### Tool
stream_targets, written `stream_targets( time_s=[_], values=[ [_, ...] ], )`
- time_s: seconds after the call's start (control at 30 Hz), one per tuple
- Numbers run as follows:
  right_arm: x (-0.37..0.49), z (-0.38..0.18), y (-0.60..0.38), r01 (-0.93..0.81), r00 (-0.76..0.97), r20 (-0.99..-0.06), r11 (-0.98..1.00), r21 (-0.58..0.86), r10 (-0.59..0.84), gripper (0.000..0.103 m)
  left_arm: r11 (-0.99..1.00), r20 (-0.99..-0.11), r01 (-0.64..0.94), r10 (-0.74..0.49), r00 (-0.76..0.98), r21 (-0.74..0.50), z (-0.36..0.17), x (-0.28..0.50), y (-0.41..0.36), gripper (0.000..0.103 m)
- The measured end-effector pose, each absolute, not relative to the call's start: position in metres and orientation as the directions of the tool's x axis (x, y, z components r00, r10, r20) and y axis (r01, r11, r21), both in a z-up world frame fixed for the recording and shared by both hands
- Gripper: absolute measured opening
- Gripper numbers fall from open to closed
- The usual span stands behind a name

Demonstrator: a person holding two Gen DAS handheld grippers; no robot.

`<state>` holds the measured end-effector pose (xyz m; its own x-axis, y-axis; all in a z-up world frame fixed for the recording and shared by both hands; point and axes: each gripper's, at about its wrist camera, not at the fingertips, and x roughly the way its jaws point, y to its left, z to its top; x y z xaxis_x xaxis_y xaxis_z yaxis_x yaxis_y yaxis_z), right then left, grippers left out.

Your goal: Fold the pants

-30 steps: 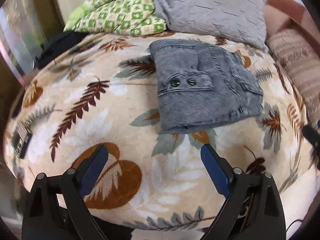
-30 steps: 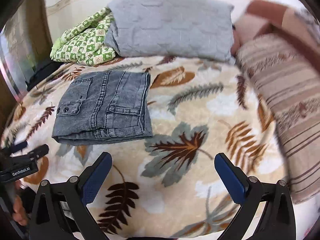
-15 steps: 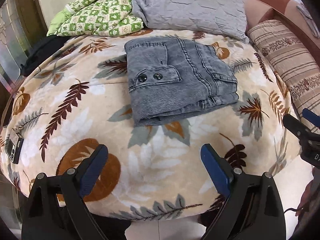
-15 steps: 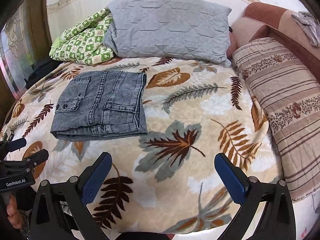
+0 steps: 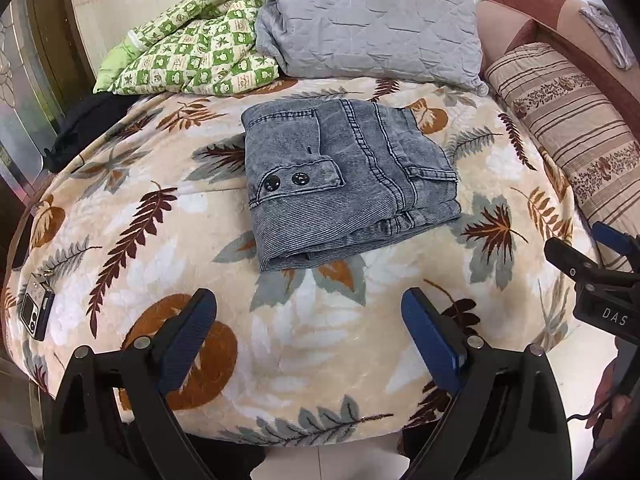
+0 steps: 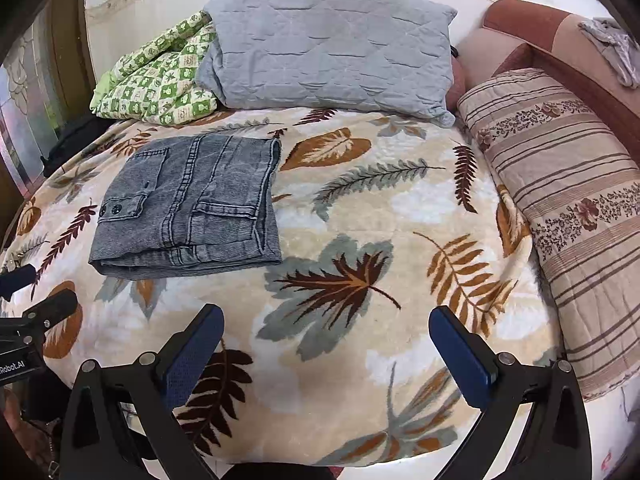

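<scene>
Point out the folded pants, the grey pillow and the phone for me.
Folded pants (image 5: pixel 344 184): left wrist view, top layer beside the two snaps.
Grey pillow (image 6: pixel 328 48): right wrist view, middle of its quilted face.
Phone (image 5: pixel 37 312): left wrist view, its screen.

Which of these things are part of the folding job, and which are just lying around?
Job: folded grey pants, left tool, right tool.
Lying about: grey pillow, green quilt, striped cushion, phone, leaf blanket.

Left hand-held gripper (image 5: pixel 308 316) jaws spread wide, empty; right hand-held gripper (image 6: pixel 326 334) likewise.
</scene>
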<state>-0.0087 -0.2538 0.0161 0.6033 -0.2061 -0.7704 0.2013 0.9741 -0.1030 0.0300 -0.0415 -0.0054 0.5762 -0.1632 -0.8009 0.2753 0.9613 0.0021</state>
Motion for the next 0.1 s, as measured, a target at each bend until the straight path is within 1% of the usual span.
stream_targets(
  time_s=[0.1],
  values=[
    [-0.0092, 0.0153, -0.2554, 0.202, 0.599, -0.771, 0.973, -0.114, -0.215, 0.103, 0.963, -0.798, 0.271, -0.154, 0.583, 0.011, -0.0055, 0.0287, -0.0425, 0.095]
  ],
)
